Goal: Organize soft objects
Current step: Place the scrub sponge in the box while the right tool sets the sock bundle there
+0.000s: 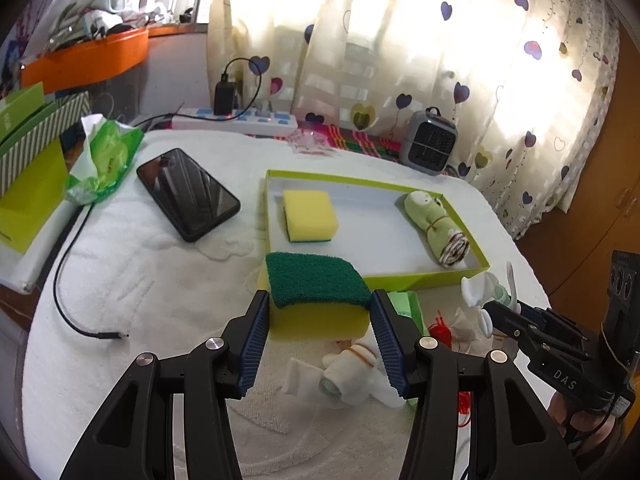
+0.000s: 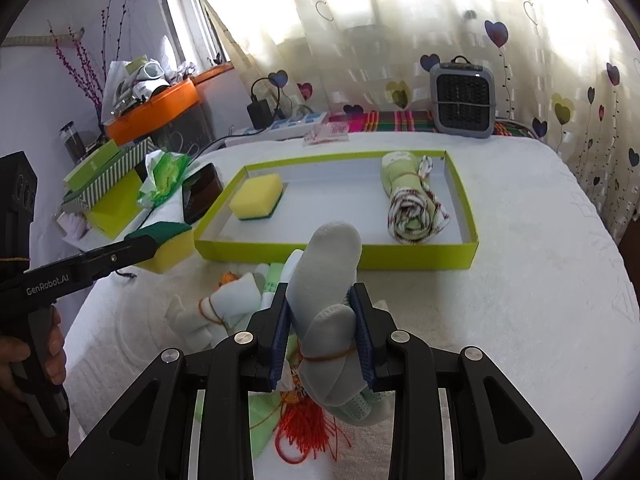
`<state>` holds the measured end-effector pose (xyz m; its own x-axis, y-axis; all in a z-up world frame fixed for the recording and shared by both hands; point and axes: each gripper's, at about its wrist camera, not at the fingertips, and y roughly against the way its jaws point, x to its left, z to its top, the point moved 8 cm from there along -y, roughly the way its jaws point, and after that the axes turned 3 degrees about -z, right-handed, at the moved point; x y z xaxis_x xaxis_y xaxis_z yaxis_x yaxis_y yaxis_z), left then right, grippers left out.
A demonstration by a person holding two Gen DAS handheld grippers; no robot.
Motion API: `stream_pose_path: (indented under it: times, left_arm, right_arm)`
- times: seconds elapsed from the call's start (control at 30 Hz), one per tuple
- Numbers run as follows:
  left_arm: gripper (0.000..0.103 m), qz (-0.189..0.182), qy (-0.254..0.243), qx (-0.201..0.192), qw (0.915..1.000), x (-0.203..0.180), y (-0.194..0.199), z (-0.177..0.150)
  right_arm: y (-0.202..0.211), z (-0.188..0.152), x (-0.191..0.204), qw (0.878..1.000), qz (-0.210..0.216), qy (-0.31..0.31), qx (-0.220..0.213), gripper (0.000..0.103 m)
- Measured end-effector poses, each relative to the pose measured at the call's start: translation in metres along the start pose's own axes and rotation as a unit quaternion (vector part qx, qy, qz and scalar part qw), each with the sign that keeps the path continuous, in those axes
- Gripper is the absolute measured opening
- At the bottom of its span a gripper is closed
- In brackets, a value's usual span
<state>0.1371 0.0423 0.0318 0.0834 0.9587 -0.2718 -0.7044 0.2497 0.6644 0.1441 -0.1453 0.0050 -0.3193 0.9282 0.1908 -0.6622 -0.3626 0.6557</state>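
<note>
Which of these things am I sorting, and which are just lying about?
Job:
- green-topped sponge in the left tongs
- grey sock bundle in the right tongs
- white sock bundle
- green tray, already holding a yellow sponge and a rolled cloth

Lying about:
- phone
- tissue pack
- power strip
- small fan

Inside the shallow lime-green cardboard tray (image 1: 420, 280), the yellow sponge (image 1: 309, 215) lies left, the rolled green sock bundle (image 1: 436, 226) right. Left of the tray lies the black smartphone (image 1: 188, 194); behind it, the grey mini fan (image 1: 430, 142).
</note>
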Motion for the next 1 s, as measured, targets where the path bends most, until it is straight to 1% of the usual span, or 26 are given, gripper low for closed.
stream_pose_path:
  times: [0.3, 0.4, 0.53, 0.7, 1.0]
  left_arm:
    - [0.050, -0.006, -0.008, -0.008, 0.9999, -0.002, -0.002, 0.009]
    - [0.050, -0.012, -0.003, -0.006, 0.9999, -0.001, -0.006, 0.013]
    - [0.050, -0.004, -0.009, -0.010, 0.9999, 0.000, -0.010, 0.019]
    - [0.050, -0.011, -0.004, -0.001, 0.9999, 0.000, -0.023, 0.025]
    - [0.050, -0.006, -0.010, 0.021, 0.9997, -0.005, -0.052, 0.029]
  right_arm:
    - [0.003, 0.012, -0.002, 1.000, -0.006, 0.000, -0.013, 0.031]
    - [0.003, 0.017, -0.002, 1.000, -0.009, 0.003, -0.015, 0.031]
    - [0.001, 0.024, -0.002, 1.000, -0.012, 0.008, -0.018, 0.031]
    - [-0.006, 0.036, -0.004, 1.000, -0.018, 0.011, -0.021, 0.031]
    - [-0.025, 0.051, -0.007, 1.000, -0.022, 0.015, -0.016, 0.031]
